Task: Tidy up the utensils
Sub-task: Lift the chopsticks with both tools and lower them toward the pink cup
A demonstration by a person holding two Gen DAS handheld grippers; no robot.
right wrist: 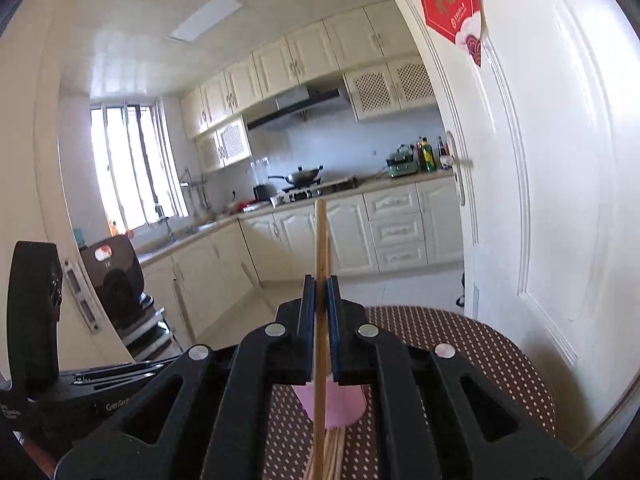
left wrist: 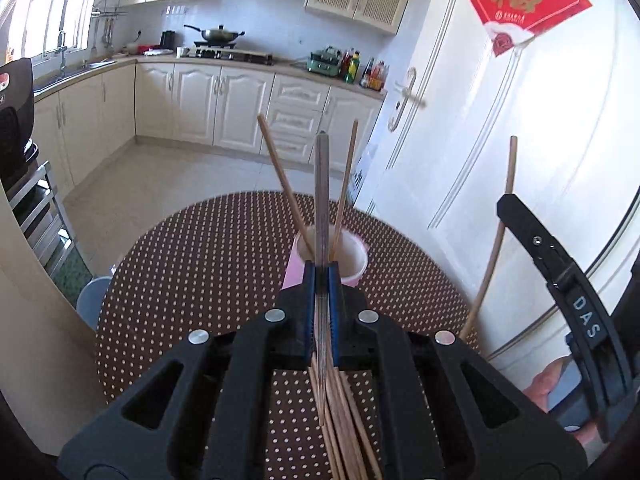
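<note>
A pink cup (left wrist: 352, 258) stands toward the far edge of the round counter (left wrist: 192, 264), which wears a brown cloth with pale dots, and two wooden chopsticks (left wrist: 280, 176) lean out of it. The left gripper (left wrist: 321, 280) has its fingers clamped on one darker, metal-looking chopstick (left wrist: 321, 200) held upright just before the cup. A bundle of wooden chopsticks (left wrist: 344, 420) lies on the near edge under it; their number cannot be told. The right gripper (right wrist: 321, 292) has its fingers clamped on one wooden chopstick (right wrist: 320, 248) above the cup (right wrist: 340, 404). Beyond are a white door (left wrist: 520, 140) and cream kitchen cabinets (left wrist: 224, 104).
</note>
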